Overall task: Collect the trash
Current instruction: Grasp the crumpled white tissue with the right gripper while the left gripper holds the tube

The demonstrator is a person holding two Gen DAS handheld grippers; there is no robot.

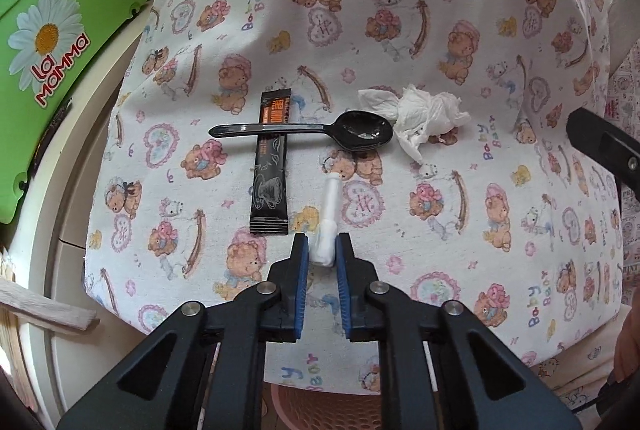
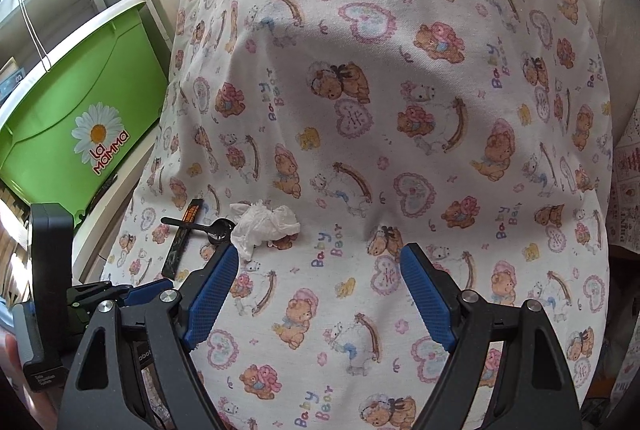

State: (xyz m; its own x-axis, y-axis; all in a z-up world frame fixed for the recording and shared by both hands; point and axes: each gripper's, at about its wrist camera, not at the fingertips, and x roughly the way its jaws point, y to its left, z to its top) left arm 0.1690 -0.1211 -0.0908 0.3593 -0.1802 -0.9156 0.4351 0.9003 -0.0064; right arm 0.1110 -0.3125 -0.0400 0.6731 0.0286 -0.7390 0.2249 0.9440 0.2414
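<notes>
left wrist: left hand-held gripper (image 1: 322,250) clenched on near end of small white plastic tube (image 1: 328,220), ready to lift from bear-print bench (image 1: 500,230) | black spoon (image 1: 304,130) lies across coffee sachet (image 1: 272,166), crumpled tissue (image 1: 424,114) beside bowl | right wrist: right hand-held gripper (image 2: 320,264) released, empty, hovering near tissue, likely next.

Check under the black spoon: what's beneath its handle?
The black spoon handle lies across a black sachet on the teddy-print cloth; the sachet's print under the handle is hidden.
</notes>
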